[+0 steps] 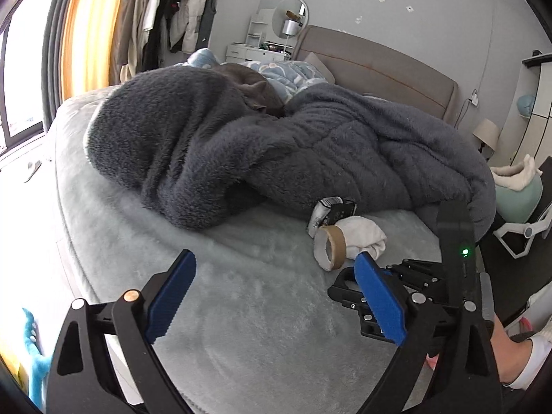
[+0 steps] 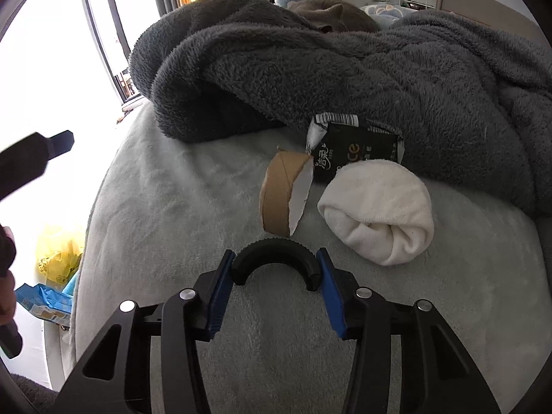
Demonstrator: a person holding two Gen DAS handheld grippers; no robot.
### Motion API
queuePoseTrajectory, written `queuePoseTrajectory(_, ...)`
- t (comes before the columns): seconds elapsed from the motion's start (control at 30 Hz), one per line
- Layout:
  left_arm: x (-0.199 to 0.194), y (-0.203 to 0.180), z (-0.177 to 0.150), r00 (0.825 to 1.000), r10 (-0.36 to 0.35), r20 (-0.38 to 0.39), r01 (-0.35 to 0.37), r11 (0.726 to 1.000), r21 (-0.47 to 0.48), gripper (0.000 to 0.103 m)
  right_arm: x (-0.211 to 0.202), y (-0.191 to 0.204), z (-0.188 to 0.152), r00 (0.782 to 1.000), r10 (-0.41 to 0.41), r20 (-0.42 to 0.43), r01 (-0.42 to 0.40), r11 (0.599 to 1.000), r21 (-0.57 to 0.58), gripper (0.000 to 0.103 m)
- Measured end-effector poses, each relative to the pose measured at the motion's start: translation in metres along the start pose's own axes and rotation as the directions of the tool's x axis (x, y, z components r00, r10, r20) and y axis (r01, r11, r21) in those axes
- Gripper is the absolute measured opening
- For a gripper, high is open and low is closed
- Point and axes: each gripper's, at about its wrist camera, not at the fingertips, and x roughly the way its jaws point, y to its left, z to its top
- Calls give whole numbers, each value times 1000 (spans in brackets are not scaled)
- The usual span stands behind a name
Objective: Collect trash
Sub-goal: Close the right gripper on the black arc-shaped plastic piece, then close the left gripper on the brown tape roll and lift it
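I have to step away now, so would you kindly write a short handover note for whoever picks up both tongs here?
Right tongs: shut on a black curved plastic piece, low over the bed.
Left tongs: open, empty, above the bed.
On the bed by the dark blanket: cardboard tape core, black wrapper, rolled white sock.
Done: black piece gripped.
Left: bin it, then collect the core and wrapper; the sock is probably not trash. A cat lies on the blanket.
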Motion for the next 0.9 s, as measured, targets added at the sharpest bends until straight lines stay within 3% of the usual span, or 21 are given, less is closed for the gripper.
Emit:
queuePoseTrajectory(0.37, 28, -23, 2, 999, -33, -28, 33, 999, 9, 82, -22, -25, 3, 999, 43, 31, -42, 999, -4, 48)
queuePoseTrajectory(0.63, 54, -40, 3, 998, -15, -58, 15, 1000, 10, 73, -40, -42, -1, 996, 51, 68, -50, 999, -20, 48)
queuePoseTrajectory(0.9, 82, -59, 3, 996, 21, -91, -22, 1000, -10, 58, -52, -61, -1, 994, 57, 90, -56, 998, -13, 48)
